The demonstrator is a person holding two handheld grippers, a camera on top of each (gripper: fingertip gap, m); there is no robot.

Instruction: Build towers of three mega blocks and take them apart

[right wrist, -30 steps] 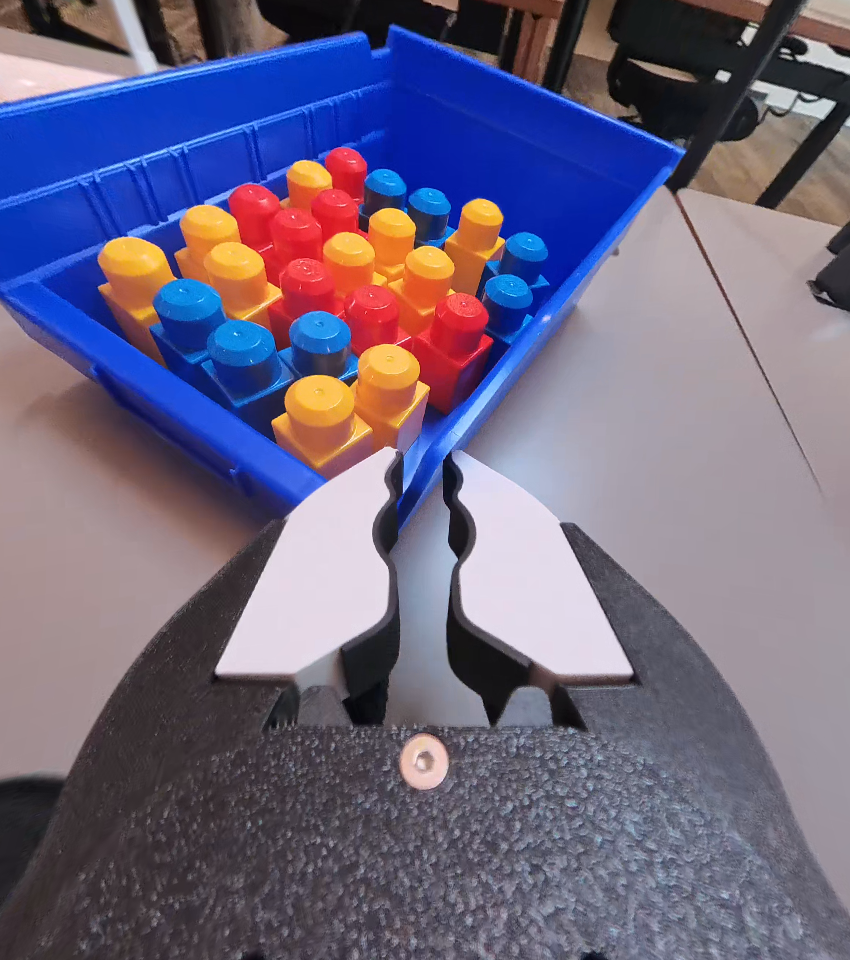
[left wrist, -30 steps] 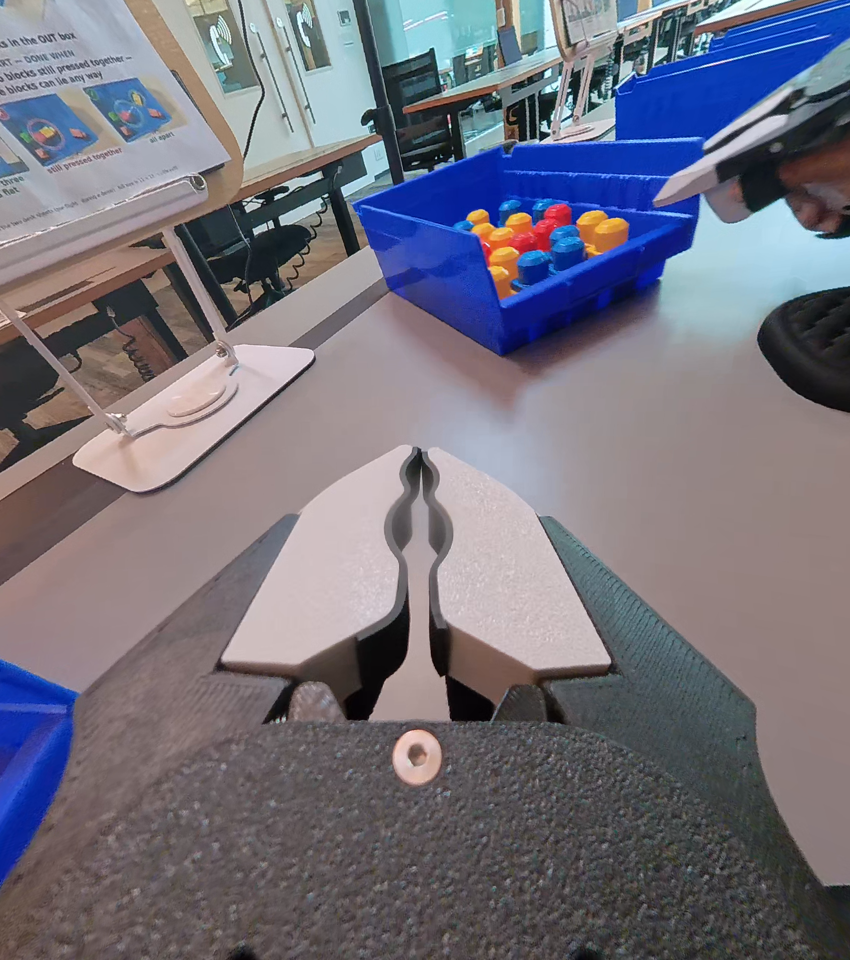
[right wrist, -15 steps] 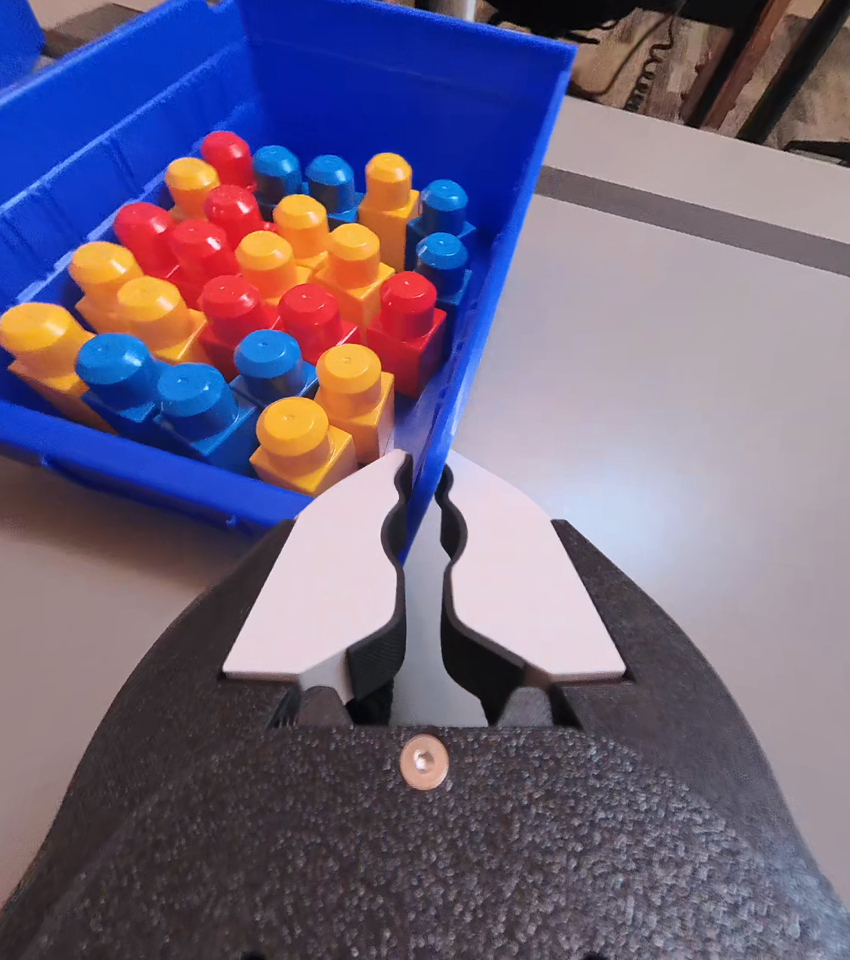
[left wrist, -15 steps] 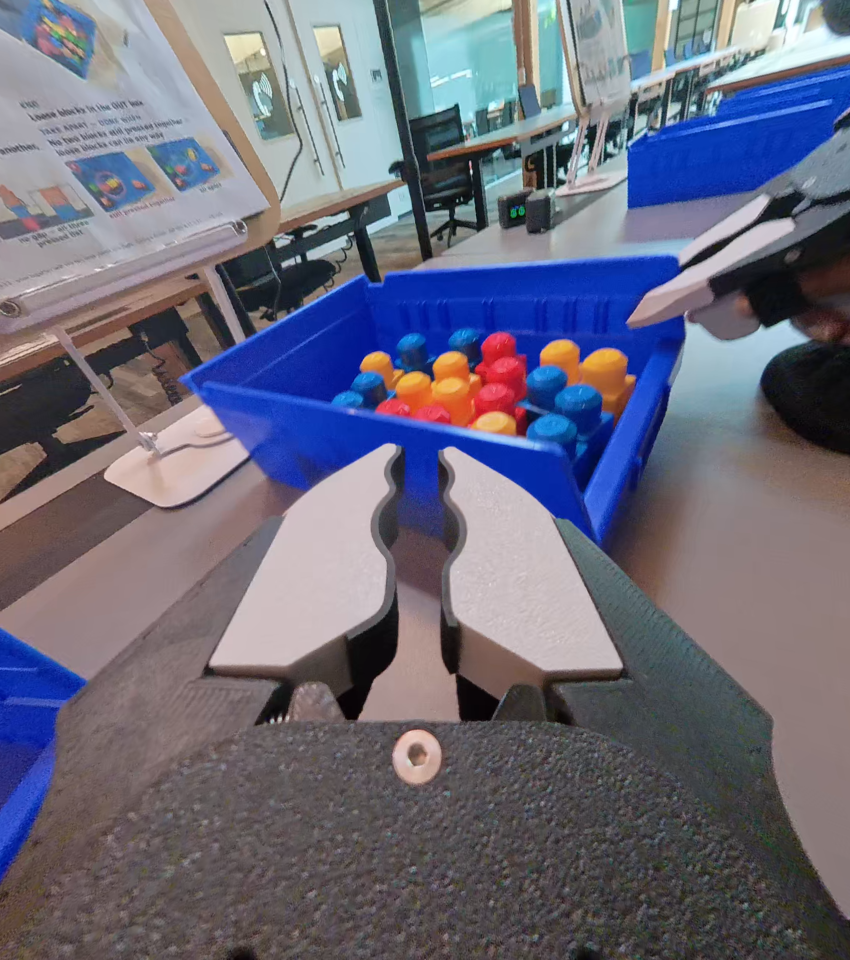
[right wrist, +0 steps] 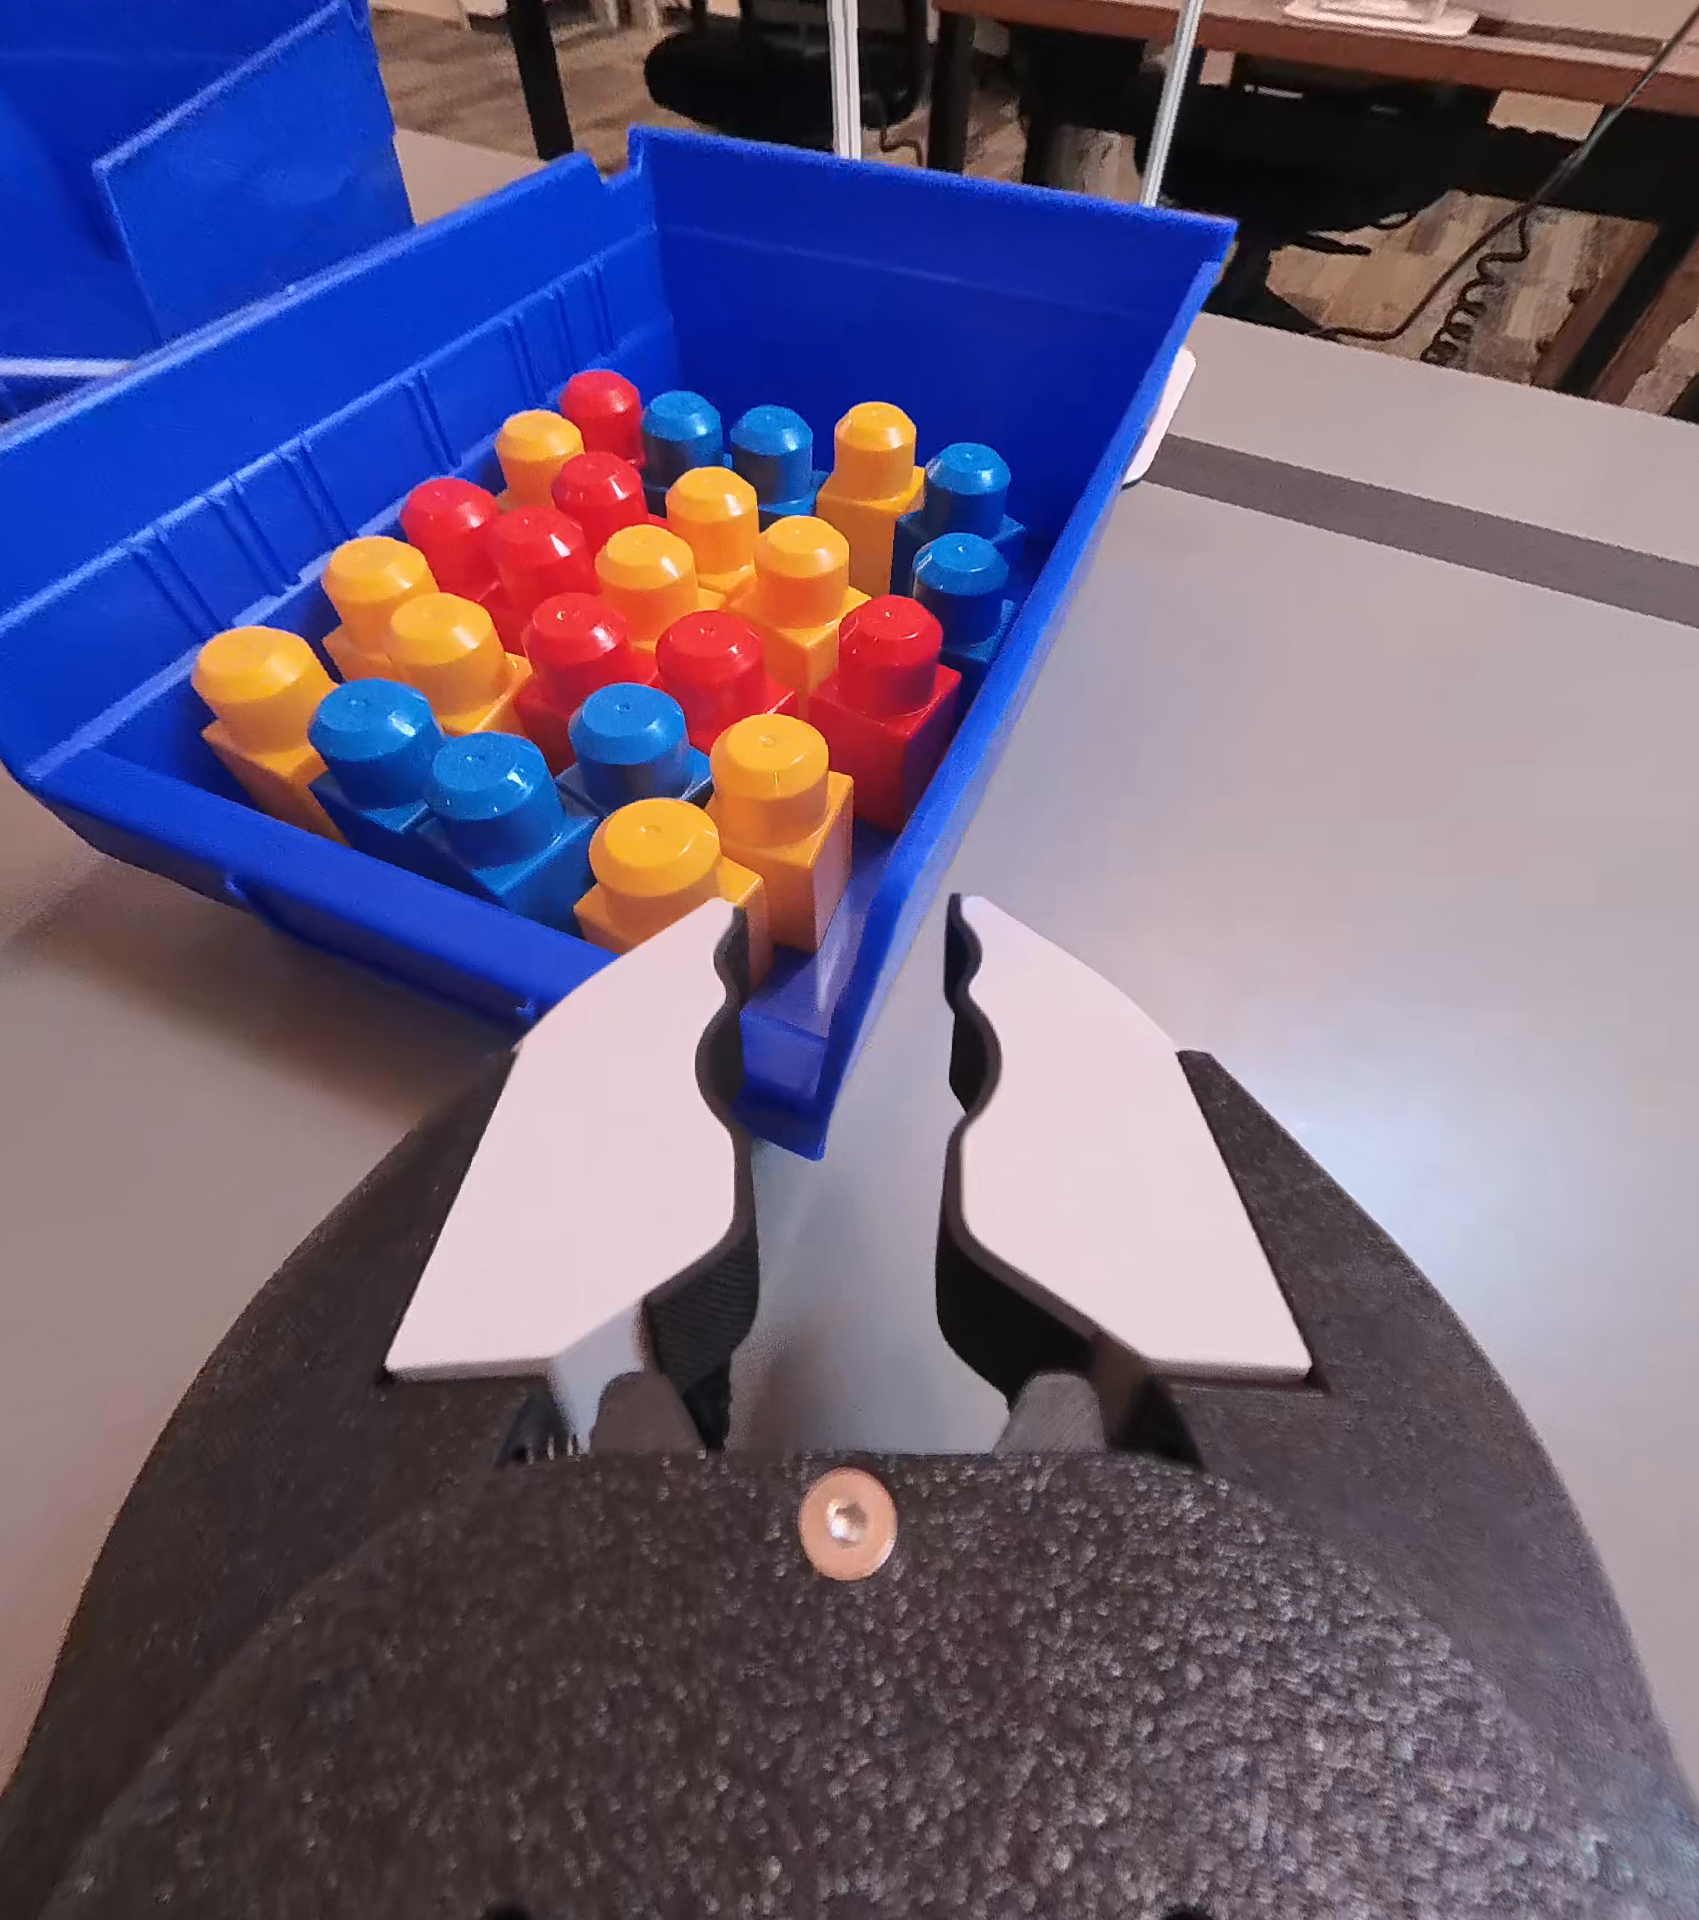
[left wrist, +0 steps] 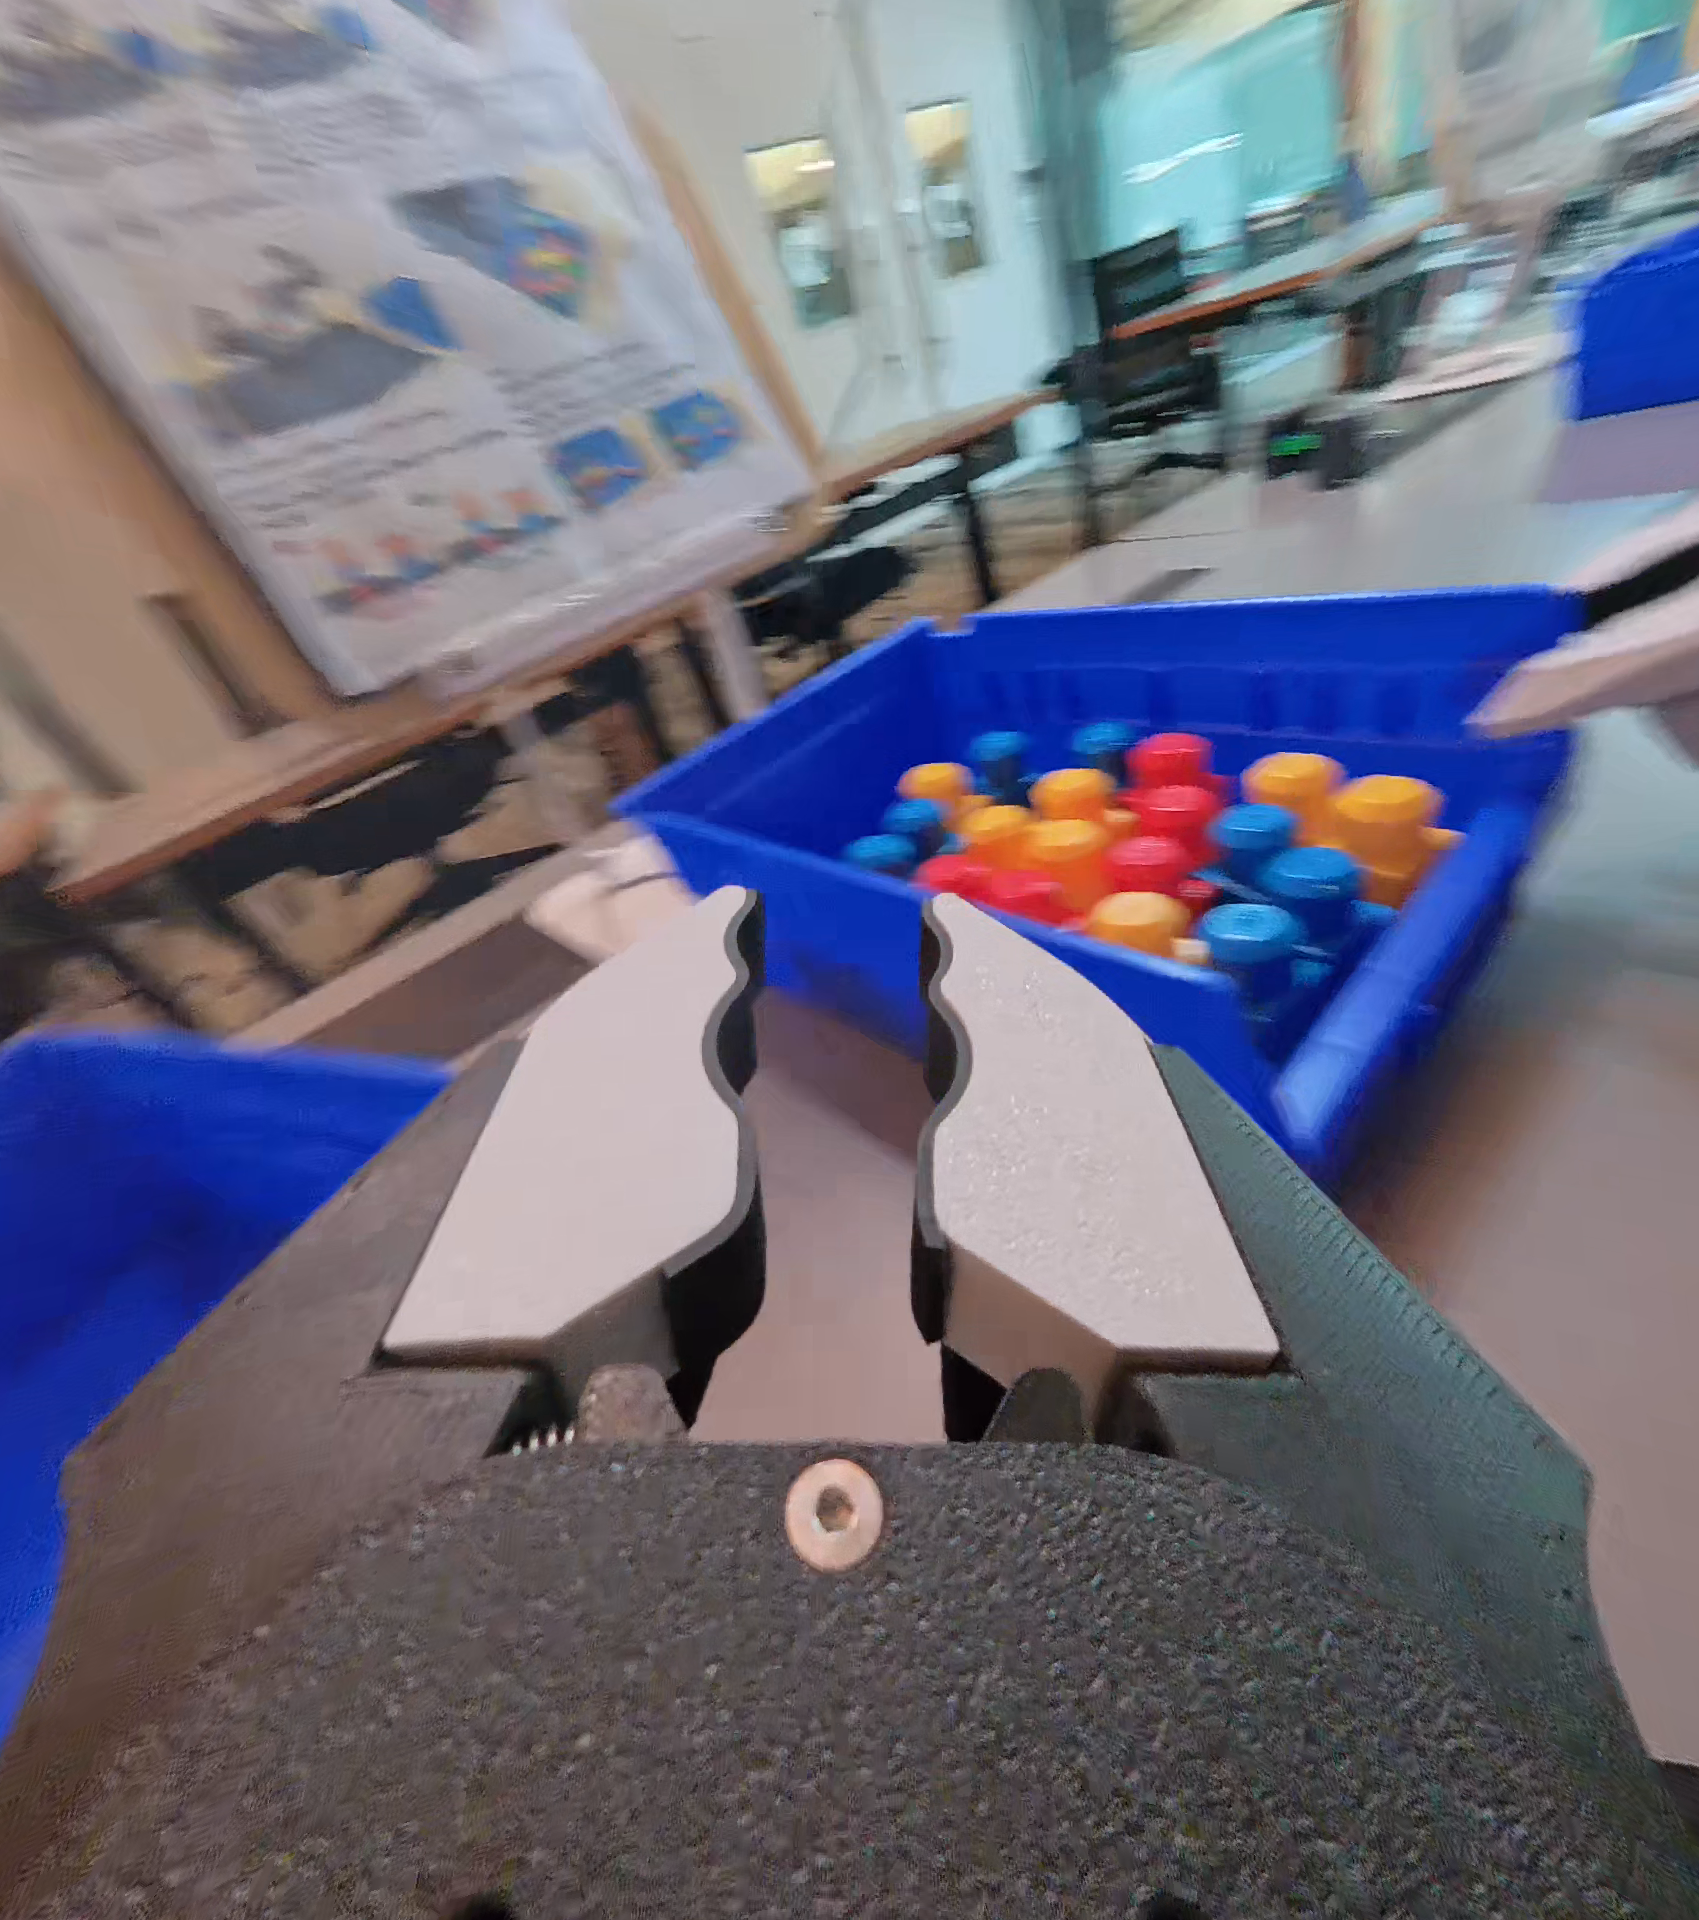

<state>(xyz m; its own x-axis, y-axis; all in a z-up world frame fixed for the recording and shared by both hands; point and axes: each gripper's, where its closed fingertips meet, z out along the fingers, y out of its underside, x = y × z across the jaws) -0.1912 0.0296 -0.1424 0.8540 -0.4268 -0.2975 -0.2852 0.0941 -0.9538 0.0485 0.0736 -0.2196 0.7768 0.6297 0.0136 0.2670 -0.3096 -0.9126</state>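
Observation:
A blue bin [right wrist: 928, 260] on the grey table holds several upright red, yellow and blue mega blocks, all single, such as a yellow one [right wrist: 658, 862] at the near corner. My right gripper [right wrist: 840, 920] is open and empty. The bin's near corner shows between its fingers, and I cannot tell if they touch. In the blurred left wrist view, my left gripper [left wrist: 840, 925] is open and empty, a short way before the same bin [left wrist: 1032, 675] and its blocks [left wrist: 1136, 831]. The right gripper [left wrist: 1655, 644] shows over the bin's far right corner.
A second blue bin [left wrist: 45, 1195] sits at the left gripper's near left. An instruction board [left wrist: 357, 312] on a stand rises behind it. More blue bins [right wrist: 97, 156] stand beyond the block bin. A dark seam [right wrist: 1447, 530] crosses the table. Spacing between my two grippers at the tips: around 25 cm.
Both grippers have opened wider. The left gripper has swung and moved closer to the block bin. The right gripper has shifted around the bin's near corner.

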